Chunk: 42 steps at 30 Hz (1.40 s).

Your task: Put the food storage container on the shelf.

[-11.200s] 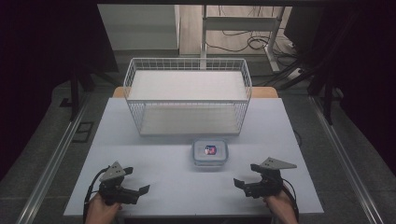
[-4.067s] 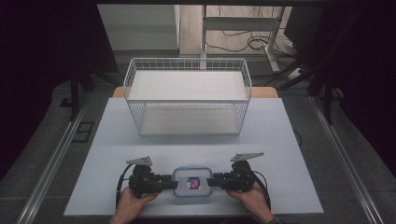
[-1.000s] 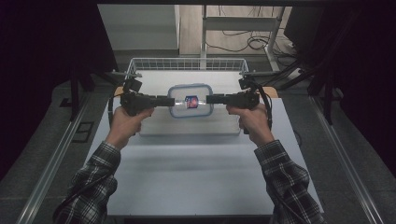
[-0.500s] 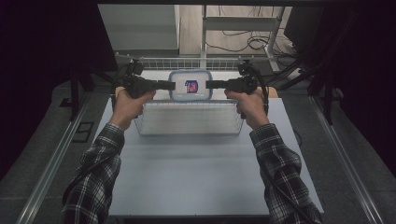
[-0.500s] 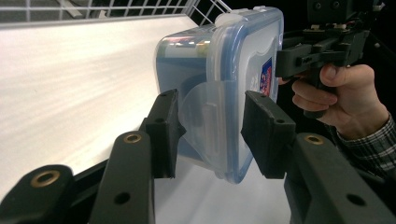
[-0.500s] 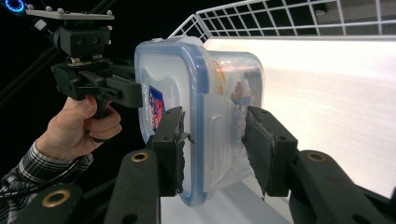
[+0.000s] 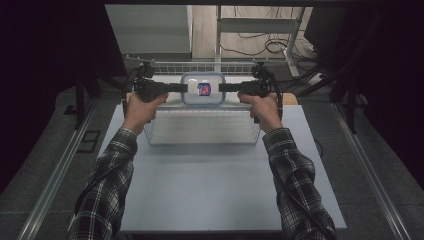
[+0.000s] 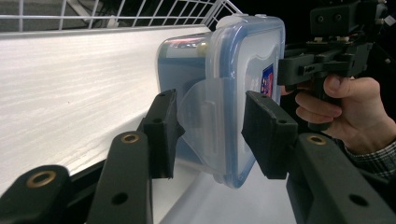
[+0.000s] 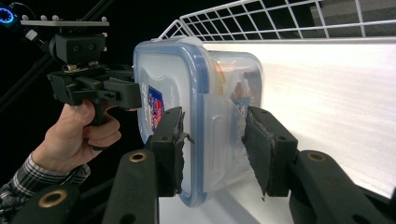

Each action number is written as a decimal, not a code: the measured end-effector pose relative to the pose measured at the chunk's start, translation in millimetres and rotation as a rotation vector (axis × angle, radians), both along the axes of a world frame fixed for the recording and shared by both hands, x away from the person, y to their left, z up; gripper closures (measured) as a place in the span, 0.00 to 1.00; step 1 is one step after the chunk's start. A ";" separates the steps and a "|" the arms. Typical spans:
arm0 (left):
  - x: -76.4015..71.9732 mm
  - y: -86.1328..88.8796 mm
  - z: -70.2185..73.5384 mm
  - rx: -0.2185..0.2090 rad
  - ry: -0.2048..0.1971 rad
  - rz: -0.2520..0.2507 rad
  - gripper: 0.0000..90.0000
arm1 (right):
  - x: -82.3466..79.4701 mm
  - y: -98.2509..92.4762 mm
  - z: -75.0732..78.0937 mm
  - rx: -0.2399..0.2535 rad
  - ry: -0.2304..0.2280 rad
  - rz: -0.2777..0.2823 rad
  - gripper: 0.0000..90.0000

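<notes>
A clear plastic food container [image 7: 202,89] with a blue-rimmed lid and a small red and blue label hangs in the air above the white wire basket [image 7: 200,131], near its far side. My left gripper [image 7: 183,88] is shut on its left end and my right gripper [image 7: 222,88] on its right end, both held level. In the left gripper view the jaws [image 8: 210,135] clamp the container [image 8: 219,93] at its side latch. The right gripper view has the jaws [image 9: 212,149] pressing on the opposite latch of the container [image 9: 201,88], which stands on edge there.
The basket stands at the far end of the white table [image 7: 210,185] and has a white floor [image 8: 74,88]. Beyond it are a shelf frame and cables on the floor. Metal rails run along both sides of the table.
Both hands have carried the container away from the person, from over the basket's near part to over its far part. Before that it was lifted off the table's front.
</notes>
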<state>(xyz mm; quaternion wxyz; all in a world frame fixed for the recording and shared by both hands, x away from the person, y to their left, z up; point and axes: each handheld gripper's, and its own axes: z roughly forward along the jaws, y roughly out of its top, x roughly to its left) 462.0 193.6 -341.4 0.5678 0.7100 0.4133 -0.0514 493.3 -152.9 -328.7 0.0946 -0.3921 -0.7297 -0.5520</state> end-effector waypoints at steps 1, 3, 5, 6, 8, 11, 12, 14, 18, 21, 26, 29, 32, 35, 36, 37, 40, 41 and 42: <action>0.4 0.1 0.0 0.000 0.000 0.000 0.62 | 0.5 0.0 -0.3 0.002 0.000 -0.001 0.63; 0.9 -0.1 0.1 0.001 -0.001 0.003 0.62 | 0.8 0.3 -0.6 -0.004 -0.013 -0.005 0.63; 1.1 -0.3 -0.3 -0.009 0.002 0.007 0.62 | 0.8 0.3 -0.4 -0.006 -0.019 -0.006 0.62; 0.9 -0.6 -0.2 -0.010 0.000 0.008 0.63 | 0.4 0.5 0.0 -0.015 -0.026 -0.017 0.62; 1.6 -2.9 -0.8 0.004 0.003 0.002 0.63 | -1.0 0.8 2.4 -0.042 -0.052 -0.040 0.67; 3.0 -3.6 -0.7 0.004 0.005 0.009 0.62 | -2.3 3.3 4.7 -0.086 -0.068 -0.055 0.69; 3.5 -3.6 -0.5 0.006 0.006 0.012 0.62 | -2.3 3.2 5.2 -0.088 -0.069 -0.057 0.70; 4.3 -4.5 0.3 0.015 0.006 0.017 0.62 | -2.9 3.0 6.4 -0.106 -0.075 -0.067 0.72; 6.2 -6.8 2.4 0.053 0.007 0.028 0.59 | -4.0 4.8 7.1 -0.142 -0.089 -0.084 0.72; 7.0 -7.6 3.8 0.069 -0.001 0.040 0.58 | -4.0 5.2 5.8 -0.143 -0.085 -0.085 0.72; 7.0 -9.6 7.2 0.110 -0.025 0.095 0.54 | -4.2 7.6 5.8 -0.151 -0.087 -0.096 0.73; 6.9 -10.2 10.3 0.160 -0.043 0.117 0.55 | -4.3 9.0 8.4 -0.158 -0.092 -0.100 0.73; 6.3 -10.0 12.2 0.169 -0.054 0.154 0.55 | -4.6 9.6 11.5 -0.155 -0.098 -0.108 0.74; 7.7 -12.2 11.5 0.163 -0.048 0.134 0.60 | -5.0 13.4 11.5 -0.204 -0.114 -0.117 0.74; 7.7 -12.7 11.8 0.169 -0.051 0.136 0.60 | -4.7 14.2 10.7 -0.197 -0.110 -0.117 0.73; 7.9 -13.2 12.1 0.172 -0.051 0.138 0.60 | -4.3 15.1 10.0 -0.195 -0.109 -0.114 0.73; 8.5 -13.9 13.4 0.187 -0.062 0.152 0.60 | -4.0 16.6 10.0 -0.201 -0.117 -0.117 0.73; 8.6 -14.1 13.8 0.193 -0.068 0.161 0.61 | -3.9 16.5 10.2 -0.199 -0.118 -0.116 0.73; 9.0 -13.8 13.9 0.198 -0.073 0.167 0.61 | -3.8 16.0 10.6 -0.199 -0.123 -0.125 0.72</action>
